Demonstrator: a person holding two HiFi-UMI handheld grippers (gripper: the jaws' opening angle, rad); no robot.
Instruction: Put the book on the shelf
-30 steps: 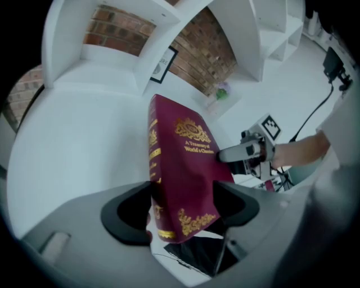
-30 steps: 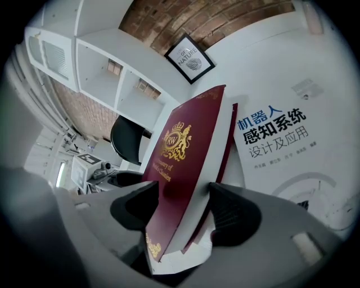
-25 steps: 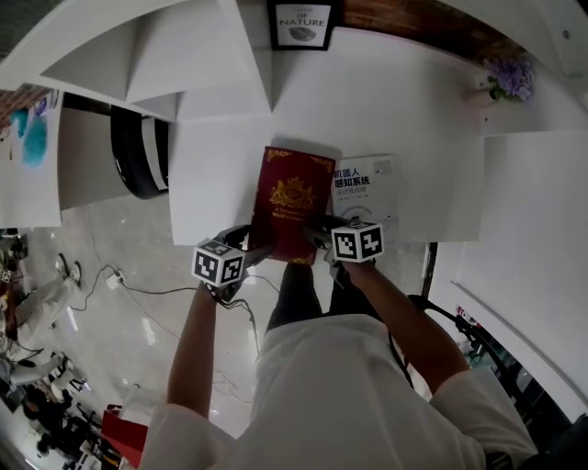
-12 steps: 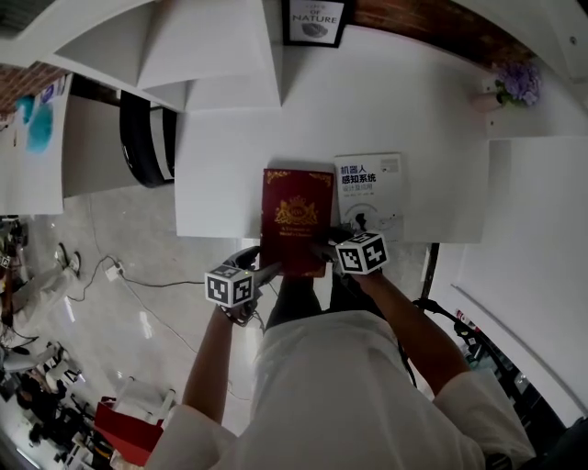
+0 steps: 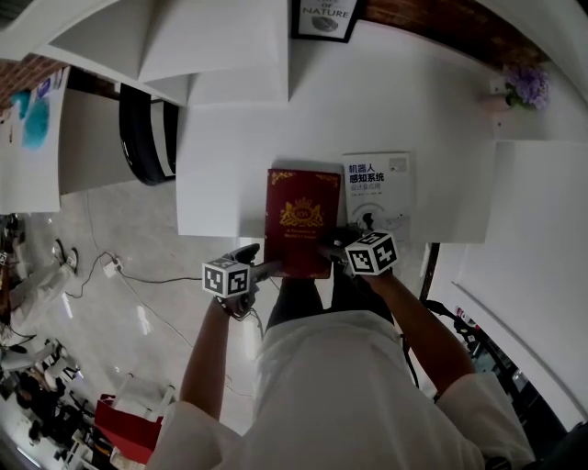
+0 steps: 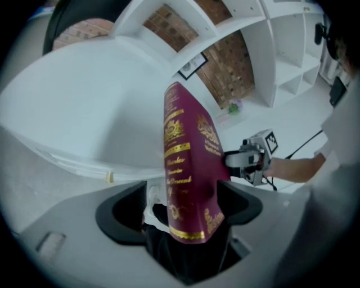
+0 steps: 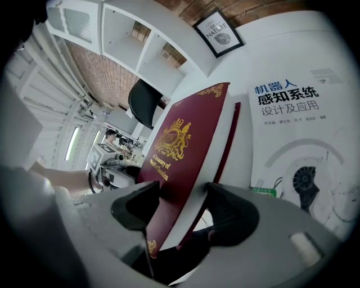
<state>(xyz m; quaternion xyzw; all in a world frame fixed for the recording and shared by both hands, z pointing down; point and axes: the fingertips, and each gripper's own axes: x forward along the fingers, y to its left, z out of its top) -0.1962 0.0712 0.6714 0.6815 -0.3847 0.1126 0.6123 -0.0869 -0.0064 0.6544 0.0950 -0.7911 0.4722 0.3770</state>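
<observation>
Your book (image 5: 302, 220) reads "A Treasury of World Classics" in gold beside a crest. That is legible only in the right tool view; the left tool view shows the spine, whose gold script I can't make out. The white book (image 5: 378, 188) is titled "机器人感知系统 设计及应用". Just left of the white book, your book sits over the table (image 5: 220, 184), its near end past the edge. Your left tool (image 5: 265, 269) clamps the near-left corner and your right tool (image 5: 331, 250) the near-right one, both sets of jaws pressed on the covers. Beyond the white book a framed print (image 5: 324, 16) says "OF NATURE" — the shelf (image 5: 211, 46) stands left of it.
</observation>
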